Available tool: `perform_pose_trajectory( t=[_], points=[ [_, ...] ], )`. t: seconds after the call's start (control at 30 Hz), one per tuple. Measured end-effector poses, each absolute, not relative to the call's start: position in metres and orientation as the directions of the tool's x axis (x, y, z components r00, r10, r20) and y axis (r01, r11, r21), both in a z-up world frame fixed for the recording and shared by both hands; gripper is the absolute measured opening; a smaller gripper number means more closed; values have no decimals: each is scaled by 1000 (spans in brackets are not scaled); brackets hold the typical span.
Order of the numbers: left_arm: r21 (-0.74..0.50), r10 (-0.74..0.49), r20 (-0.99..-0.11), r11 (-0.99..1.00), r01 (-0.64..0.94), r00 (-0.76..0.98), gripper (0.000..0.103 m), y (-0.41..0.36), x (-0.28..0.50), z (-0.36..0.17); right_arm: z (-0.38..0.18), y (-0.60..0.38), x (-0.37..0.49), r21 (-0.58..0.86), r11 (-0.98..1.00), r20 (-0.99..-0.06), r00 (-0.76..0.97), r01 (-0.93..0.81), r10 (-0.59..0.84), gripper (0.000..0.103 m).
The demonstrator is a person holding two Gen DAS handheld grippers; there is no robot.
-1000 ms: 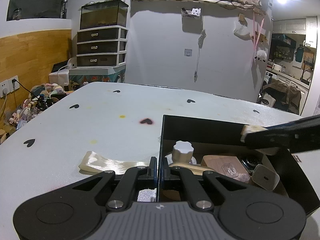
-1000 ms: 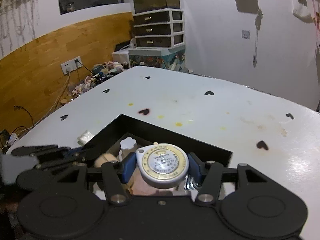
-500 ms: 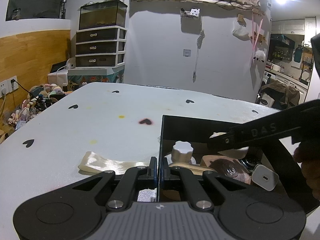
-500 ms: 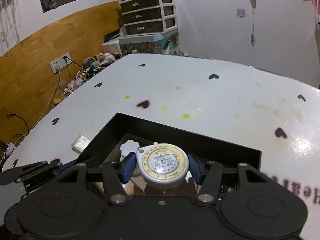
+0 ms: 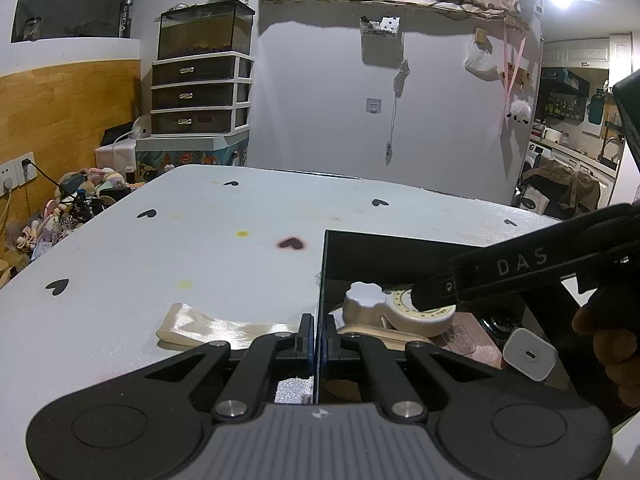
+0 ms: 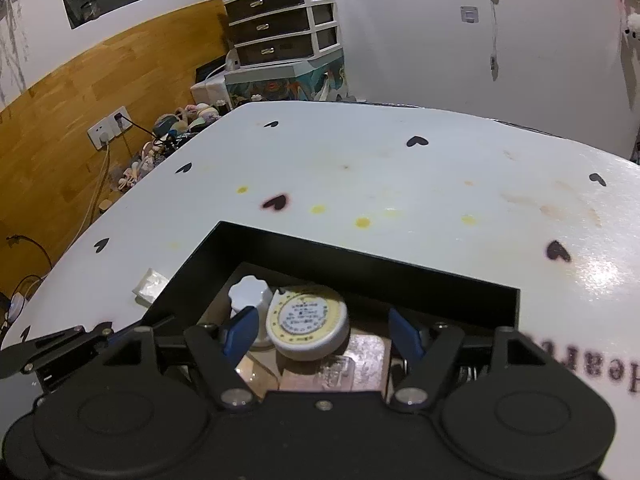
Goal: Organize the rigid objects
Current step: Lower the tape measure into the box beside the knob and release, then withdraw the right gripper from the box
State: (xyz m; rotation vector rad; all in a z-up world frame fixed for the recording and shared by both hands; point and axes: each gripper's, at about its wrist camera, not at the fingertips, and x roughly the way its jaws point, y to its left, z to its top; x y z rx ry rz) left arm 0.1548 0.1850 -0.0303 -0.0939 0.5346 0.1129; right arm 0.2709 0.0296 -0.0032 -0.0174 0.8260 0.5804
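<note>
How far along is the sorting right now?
Done: tape measure lies in the black box beside the white knob; charger is in too. Right gripper is open above it; left gripper clamps the box wall. Left: ribbon on the table.

A round white tape measure (image 6: 307,328) with a yellow dial ring lies tilted inside the black box (image 6: 360,266), leaning against a white scalloped knob (image 6: 249,296). A white charger (image 5: 529,353) lies in the box too.
</note>
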Motion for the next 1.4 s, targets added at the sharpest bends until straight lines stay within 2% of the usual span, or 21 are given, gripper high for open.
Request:
perform_pose_trajectory(
  t=[0.43, 0.93, 1.13, 1.4],
  points=[
    [-60, 82, -513, 990, -131, 855, 2, 185, 155, -30, 19, 7, 247, 200, 842, -658, 568, -501, 494, 74],
    [-55, 85, -513, 990, -132, 854, 2, 182, 155, -30, 18, -51, 191, 126, 882, -618, 660, -454, 427, 78],
    [-54, 86, -513, 990, -132, 854, 2, 183, 155, -30, 11, -66, 166, 118, 894, -567, 710, -432, 417, 80],
    [-56, 84, -512, 990, -131, 855, 2, 182, 154, -30, 5, -72, 139, 76, 906, -493, 774, -417, 397, 90]
  ],
)
